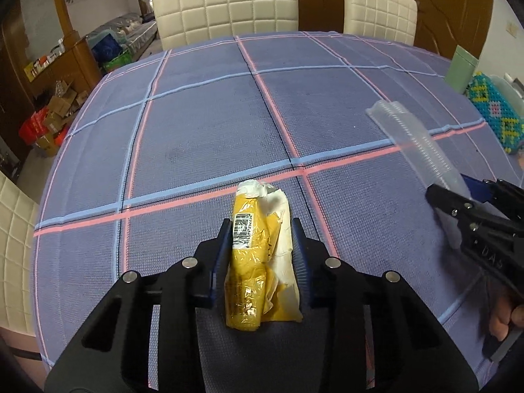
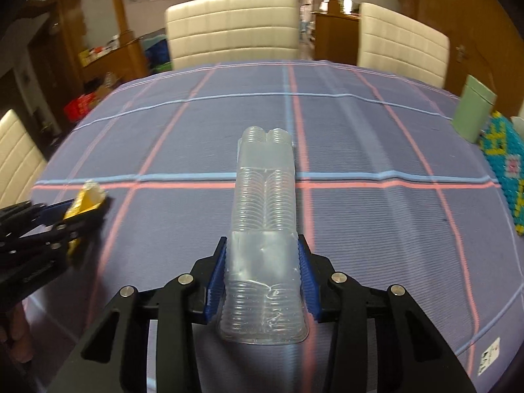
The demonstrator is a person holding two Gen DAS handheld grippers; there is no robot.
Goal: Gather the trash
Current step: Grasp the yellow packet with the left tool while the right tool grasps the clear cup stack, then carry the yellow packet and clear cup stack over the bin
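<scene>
Black jaws with blue ribbed pads fill the bottom of each wrist view. Left gripper [image 1: 260, 255]: jaws narrowed around a crumpled yellow wrapper [image 1: 258, 258] with a barcode and a white inner face. The left pad looks to press the wrapper's side; a thin gap may remain at the right pad, so the grip reads as closed on it, just barely. The wrapper lies on, or barely off, the checked tablecloth [image 1: 203, 124], just on the near side of the pink-and-blue stripe crossing [image 1: 299, 167].

Right gripper [image 2: 263, 273]: both pads squeeze a long clear ribbed plastic tray [image 2: 265, 216], which dents in where they bite. The tray's far end reaches past the same stripe crossing and seems tilted up off the cloth. In the left view the tray juts up and away to the right of the wrapper, well apart from it.

Progress, as a judgement: two pieces of trash are in hand, neither yet dropped anywhere. No bin or bag shows in either view, so carrying and disposal are left. Cloth around the crossing shows no other litter.

At the cloth's far right edge stand a pale green container [image 2: 475, 111] and a beaded bag [image 2: 504, 170]; they look like belongings, not trash. White padded chairs [image 1: 226, 3] ring the table's far side.
</scene>
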